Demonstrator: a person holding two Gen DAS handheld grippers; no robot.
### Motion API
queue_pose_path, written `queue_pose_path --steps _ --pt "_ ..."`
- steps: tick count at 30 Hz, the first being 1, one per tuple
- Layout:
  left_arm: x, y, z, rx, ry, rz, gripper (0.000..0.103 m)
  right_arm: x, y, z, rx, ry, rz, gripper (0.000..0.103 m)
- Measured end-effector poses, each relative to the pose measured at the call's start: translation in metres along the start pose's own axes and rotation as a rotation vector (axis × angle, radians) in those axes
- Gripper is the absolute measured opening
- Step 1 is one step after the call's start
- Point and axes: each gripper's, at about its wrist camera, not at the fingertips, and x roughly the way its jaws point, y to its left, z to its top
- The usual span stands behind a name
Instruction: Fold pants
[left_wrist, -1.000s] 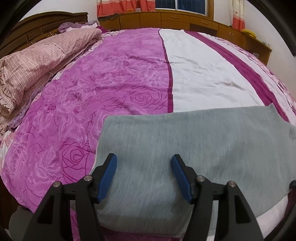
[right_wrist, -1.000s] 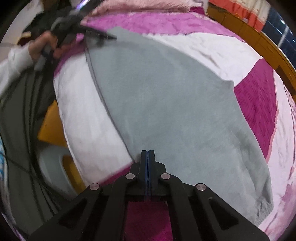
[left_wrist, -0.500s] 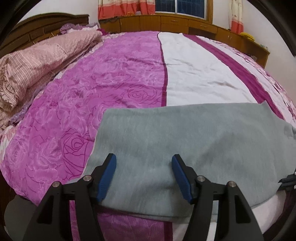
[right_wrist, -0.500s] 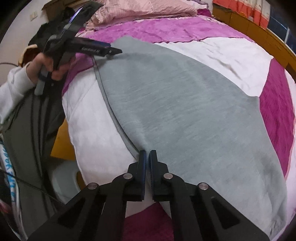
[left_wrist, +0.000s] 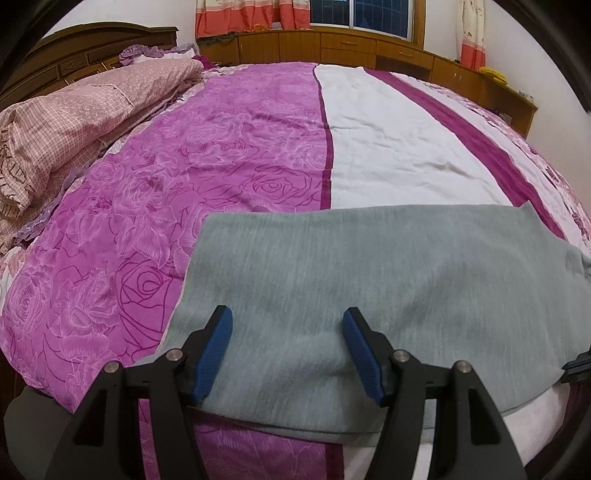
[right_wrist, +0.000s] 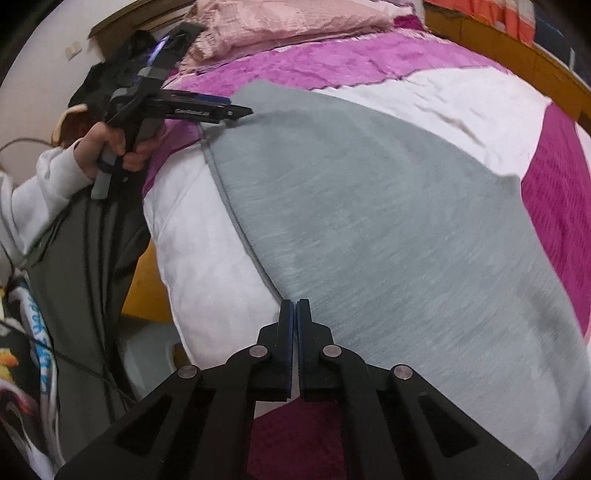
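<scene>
Grey pants (left_wrist: 369, 280) lie flat and folded lengthwise along the near edge of the bed; they also show in the right wrist view (right_wrist: 388, 221). My left gripper (left_wrist: 287, 325) is open, its blue pads hovering over the pants' left end, holding nothing. It also shows from the side in the right wrist view (right_wrist: 236, 110), over the far corner of the pants. My right gripper (right_wrist: 295, 306) has its jaws almost together with a thin slit between them, at the pants' near seam edge; I cannot tell whether cloth is between them.
The bed has a magenta rose-print and white striped cover (left_wrist: 229, 155). A folded pink quilt (left_wrist: 74, 122) lies at the left by the wooden headboard. Wooden cabinets (left_wrist: 369, 51) run under the window. The person's arm and cables (right_wrist: 55, 192) are beside the bed.
My right gripper's jaws parted slightly half a second ago and have nearly closed again at the seam edge. The left gripper stayed open and drew back a little over the pants' end.
</scene>
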Motion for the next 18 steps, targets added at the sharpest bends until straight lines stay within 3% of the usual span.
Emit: queue_pose_path --steps 8,13,18 --pt "0.001 0.0 0.0 0.003 0.002 -0.005 0.067 -0.006 0.01 -0.003 -0.075 0.026 -0.033 0.0" --pt "0.003 0.0 -0.001 0.015 0.009 0.009 0.07 0.008 0.01 -0.006 -0.117 0.091 -0.045 0.0" --pt "-0.003 0.0 0.001 0.0 0.003 0.019 0.07 0.015 0.006 0.0 -0.087 0.082 -0.075 0.0"
